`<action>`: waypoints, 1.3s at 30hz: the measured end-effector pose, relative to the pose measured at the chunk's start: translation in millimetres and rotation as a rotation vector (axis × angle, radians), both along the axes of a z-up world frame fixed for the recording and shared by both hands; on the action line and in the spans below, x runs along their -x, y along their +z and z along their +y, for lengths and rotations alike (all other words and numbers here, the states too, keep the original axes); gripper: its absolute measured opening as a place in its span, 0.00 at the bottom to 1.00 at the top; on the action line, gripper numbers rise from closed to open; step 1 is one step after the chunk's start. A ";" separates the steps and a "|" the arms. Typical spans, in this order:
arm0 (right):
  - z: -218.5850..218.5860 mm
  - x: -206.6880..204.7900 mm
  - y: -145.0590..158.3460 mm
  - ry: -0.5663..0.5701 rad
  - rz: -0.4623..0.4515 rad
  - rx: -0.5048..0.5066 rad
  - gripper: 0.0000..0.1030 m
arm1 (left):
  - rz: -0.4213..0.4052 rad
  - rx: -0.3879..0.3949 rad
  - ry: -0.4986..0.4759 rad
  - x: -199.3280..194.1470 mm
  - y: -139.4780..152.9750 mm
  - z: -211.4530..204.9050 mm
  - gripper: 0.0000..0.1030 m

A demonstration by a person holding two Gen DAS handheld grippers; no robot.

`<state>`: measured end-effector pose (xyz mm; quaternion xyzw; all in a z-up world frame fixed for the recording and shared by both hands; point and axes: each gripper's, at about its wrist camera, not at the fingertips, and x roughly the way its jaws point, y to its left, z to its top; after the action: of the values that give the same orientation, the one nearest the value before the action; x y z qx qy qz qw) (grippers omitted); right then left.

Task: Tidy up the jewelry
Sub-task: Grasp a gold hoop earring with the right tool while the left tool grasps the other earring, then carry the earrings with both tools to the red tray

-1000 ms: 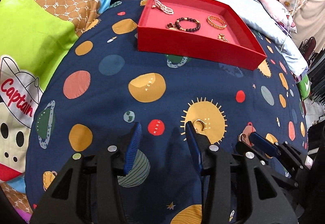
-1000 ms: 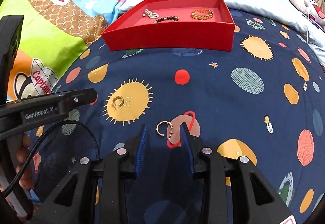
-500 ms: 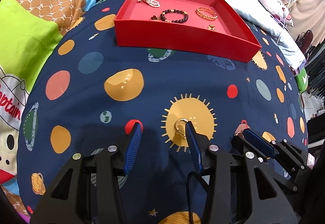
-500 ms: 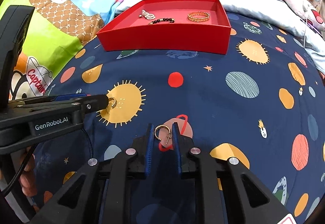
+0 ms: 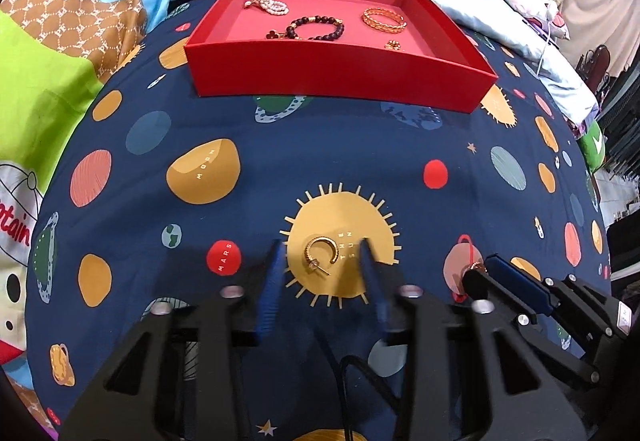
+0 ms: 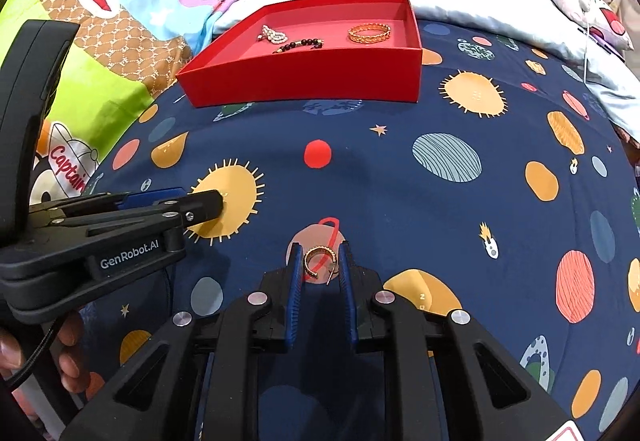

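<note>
Your left claw (image 5: 322, 261) is spread around 1 gold earring (image 5: 320, 254) on the bedsheet (image 5: 320, 165); your right claw (image 6: 319, 259) brackets another earring (image 6: 318, 261), fingers almost touching it.

Left claw (image 5: 320, 261) fingertips motion-blurred; small ring (image 5: 393, 45) details indistinct.

Planet-print bedspread (image 5: 320, 169); red tray (image 5: 340, 77), apparently two gold earrings (image 5: 320, 253).
</note>
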<state>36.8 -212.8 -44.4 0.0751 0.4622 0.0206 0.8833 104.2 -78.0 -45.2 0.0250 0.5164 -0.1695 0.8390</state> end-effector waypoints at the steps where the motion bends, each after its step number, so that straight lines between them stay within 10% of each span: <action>1: 0.2 0.0 -0.1 0.000 0.000 0.000 0.16 | -0.001 0.000 -0.004 0.3 -0.1 -0.4 0.22; 16: 4.1 -1.9 9.0 0.010 -0.020 -0.016 0.16 | 0.012 0.054 0.016 2.7 9.4 19.1 0.15; 39: -20.6 -64.2 106.5 -0.009 -0.251 0.023 0.16 | -0.204 0.082 0.041 -51.3 96.9 21.8 0.15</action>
<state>101.0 -233.4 62.2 0.0638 0.3480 0.0204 0.9351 155.5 -56.2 51.7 -0.0031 0.4213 -0.1699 0.8909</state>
